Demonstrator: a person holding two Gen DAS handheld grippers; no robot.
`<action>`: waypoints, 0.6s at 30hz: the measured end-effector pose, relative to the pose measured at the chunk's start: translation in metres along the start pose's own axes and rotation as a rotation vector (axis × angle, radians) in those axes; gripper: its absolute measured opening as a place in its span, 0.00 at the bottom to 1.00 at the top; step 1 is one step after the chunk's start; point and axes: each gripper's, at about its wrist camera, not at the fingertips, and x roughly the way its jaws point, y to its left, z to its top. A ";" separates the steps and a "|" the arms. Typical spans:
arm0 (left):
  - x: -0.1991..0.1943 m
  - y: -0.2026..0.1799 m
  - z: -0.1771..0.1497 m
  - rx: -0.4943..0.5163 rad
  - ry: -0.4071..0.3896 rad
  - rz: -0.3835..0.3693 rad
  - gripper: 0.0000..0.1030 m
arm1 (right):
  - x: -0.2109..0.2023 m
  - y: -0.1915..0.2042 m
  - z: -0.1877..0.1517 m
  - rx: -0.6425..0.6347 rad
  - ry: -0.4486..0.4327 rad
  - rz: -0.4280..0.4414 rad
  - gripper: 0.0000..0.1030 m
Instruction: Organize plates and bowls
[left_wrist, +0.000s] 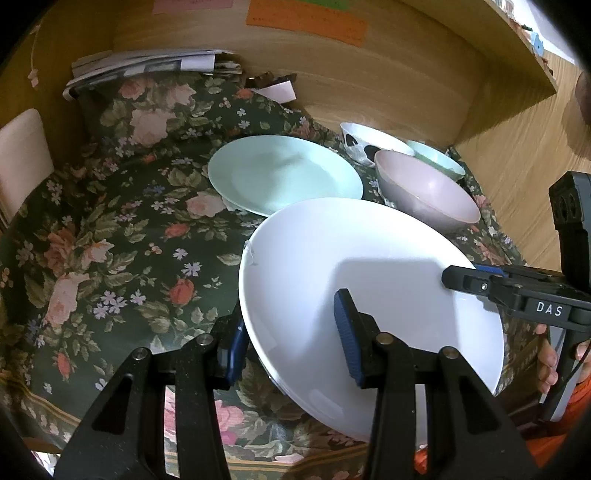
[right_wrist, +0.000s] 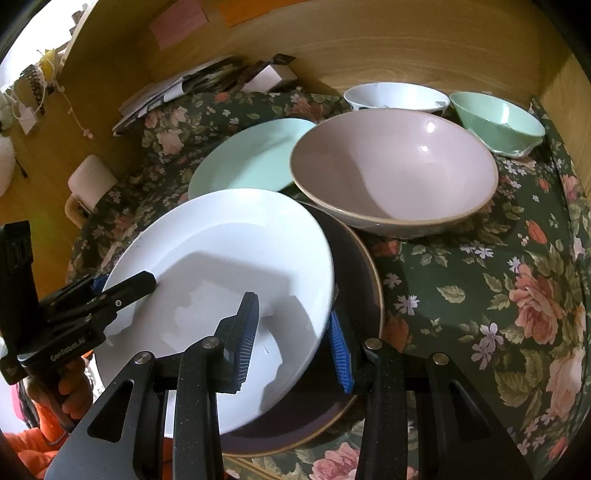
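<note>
A white plate (left_wrist: 369, 251) (right_wrist: 221, 236) hangs tilted between both grippers. My left gripper (left_wrist: 291, 325) is shut on its left rim, one blue pad above and one below. My right gripper (right_wrist: 293, 310) is shut on the opposite rim in the same way. Each gripper shows in the other's view: the right gripper (left_wrist: 458, 277), the left gripper (right_wrist: 144, 282). Under the white plate lies a dark plate (right_wrist: 358, 266) with a tan rim; I cannot tell whether they touch. Behind are a mint plate (left_wrist: 284, 173) (right_wrist: 251, 155) and a pink bowl (left_wrist: 428, 192) (right_wrist: 395, 166).
A spotted white bowl (left_wrist: 369, 142) (right_wrist: 395, 96) and a mint bowl (left_wrist: 439, 158) (right_wrist: 498, 118) stand at the back by the wooden wall (left_wrist: 369, 81). Papers (left_wrist: 147, 66) are stacked at the back left. A floral cloth (left_wrist: 110, 221) covers the table. A chair back (left_wrist: 22, 155) stands at the left.
</note>
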 end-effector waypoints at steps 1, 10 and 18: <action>0.001 -0.001 -0.001 0.002 0.000 0.001 0.43 | 0.000 -0.001 0.000 0.003 0.001 -0.001 0.33; 0.008 -0.004 -0.005 -0.002 0.017 -0.005 0.43 | 0.001 -0.005 0.000 0.006 0.007 -0.013 0.33; 0.007 -0.009 -0.007 0.011 0.004 -0.004 0.43 | -0.007 -0.002 0.000 -0.041 -0.020 -0.088 0.36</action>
